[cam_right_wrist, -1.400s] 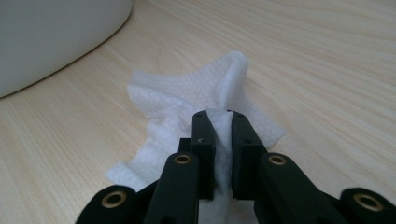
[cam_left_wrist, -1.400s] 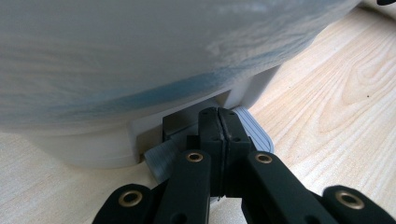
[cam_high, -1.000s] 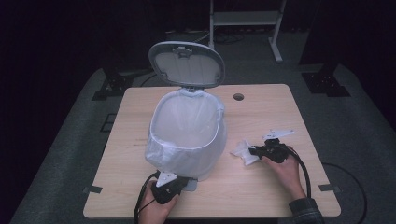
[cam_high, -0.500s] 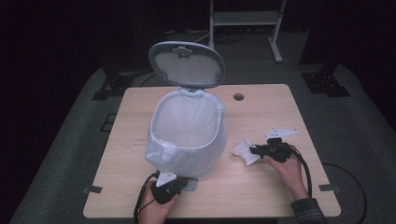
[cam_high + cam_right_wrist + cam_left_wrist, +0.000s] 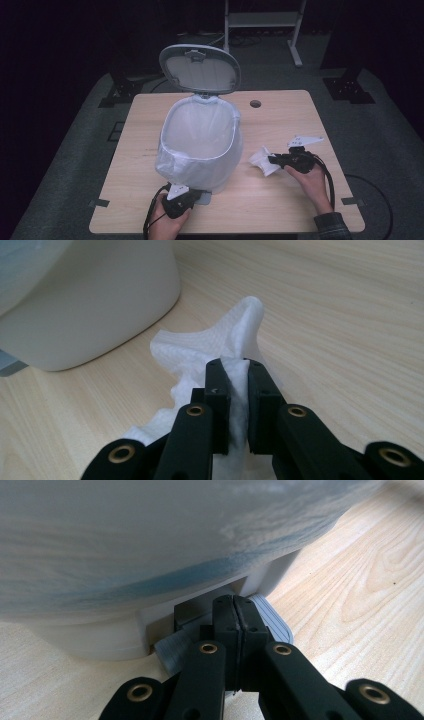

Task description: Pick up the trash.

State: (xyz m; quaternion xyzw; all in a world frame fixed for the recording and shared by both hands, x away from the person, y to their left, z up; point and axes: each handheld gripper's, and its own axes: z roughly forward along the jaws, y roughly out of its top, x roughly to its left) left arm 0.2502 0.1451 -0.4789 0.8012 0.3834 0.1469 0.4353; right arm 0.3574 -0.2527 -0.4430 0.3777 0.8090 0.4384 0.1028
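Note:
A white pedal bin lined with a white bag stands mid-table, its lid raised. My left gripper is at the bin's foot; in the left gripper view its jaws are shut together, tips resting on the grey ribbed pedal. To the right of the bin, my right gripper is shut on a crumpled white paper tissue. In the right gripper view the tissue is pinched between the jaws just above the wood, close to the bin's base.
The wooden table has a small round cable hole behind the bin. A metal rack stands on the dark floor beyond the table. Cables trail from both grippers toward the near edge.
The right gripper with the tissue has shifted only slightly. The left gripper stays on the pedal and the lid stays up.

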